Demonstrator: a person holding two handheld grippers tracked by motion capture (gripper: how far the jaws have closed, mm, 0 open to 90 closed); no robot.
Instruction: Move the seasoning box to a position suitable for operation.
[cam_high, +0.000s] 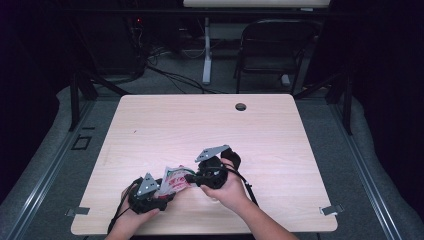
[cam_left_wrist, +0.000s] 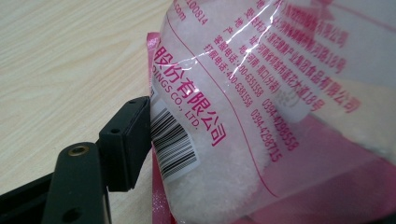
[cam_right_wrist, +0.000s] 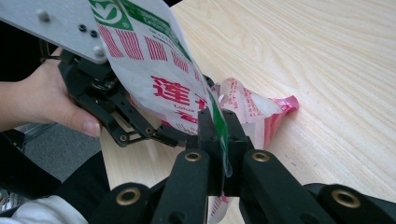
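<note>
Near the front edge of the wooden table (cam_high: 280, 150), a plastic bag (cam_high: 173, 181) printed in red and pink, filled with white granules, is hanging between the two grippers. The landmark is this bag. The right gripper (cam_right_wrist: 223, 140) is coming to it from the right side and is pinching its thin upper edge; both black jaws are pressed fully together with only the film between them, as the right gripper view is showing. The left gripper (cam_high: 150, 192) is sitting at the left, lower end of the bag, so the bag's long axis is running from the left hand (cam_high: 131, 217) up toward the right hand (cam_high: 231, 192). In the left gripper view one jaw is lying against the barcode side of the bag while the full part is bulging between the jaws; they are standing wide, and I cannot tell if the other jaw is pressing on it. Both hands are about equally near, but the right one is holding the bag firmly, so I judge the next move depends on the left fingers.
</note>
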